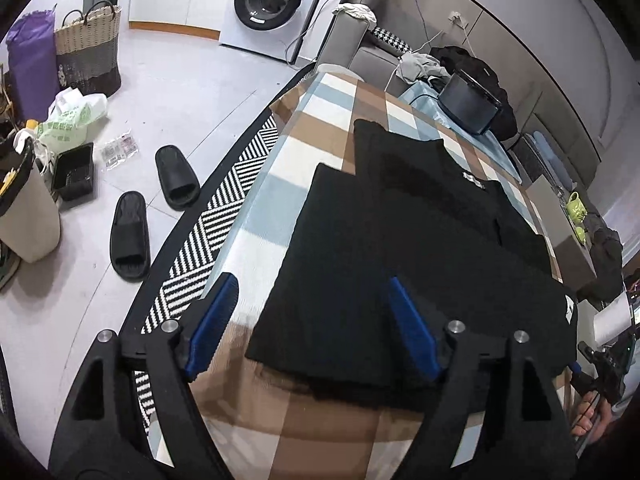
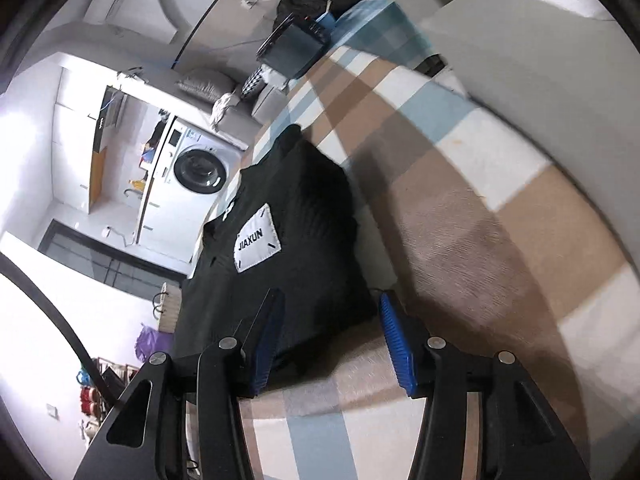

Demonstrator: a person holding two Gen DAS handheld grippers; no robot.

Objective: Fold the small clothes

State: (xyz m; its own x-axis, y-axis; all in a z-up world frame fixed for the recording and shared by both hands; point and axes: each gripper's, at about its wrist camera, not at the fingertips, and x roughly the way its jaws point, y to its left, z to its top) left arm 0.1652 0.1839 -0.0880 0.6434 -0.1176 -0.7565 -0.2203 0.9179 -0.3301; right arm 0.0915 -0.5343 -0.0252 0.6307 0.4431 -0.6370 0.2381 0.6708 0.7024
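Note:
A black garment (image 1: 404,248) lies partly folded on the checked brown, blue and white cloth (image 1: 320,120) of the table. My left gripper (image 1: 310,320) is open just above the garment's near left corner, its right finger over the fabric, holding nothing. In the right wrist view the same garment (image 2: 288,220) shows a white "JIAXUN" label (image 2: 257,238). My right gripper (image 2: 328,344) is open low at the garment's near corner, with its left finger over the fabric and its right finger over the cloth. The view is tilted sideways.
A dark box-like device (image 1: 468,102) sits at the table's far end. A striped rug (image 1: 224,208), two black slippers (image 1: 130,236), a woven basket (image 1: 90,44) and a washing machine (image 1: 276,0) are on the floor at left. A sofa (image 1: 360,40) stands behind.

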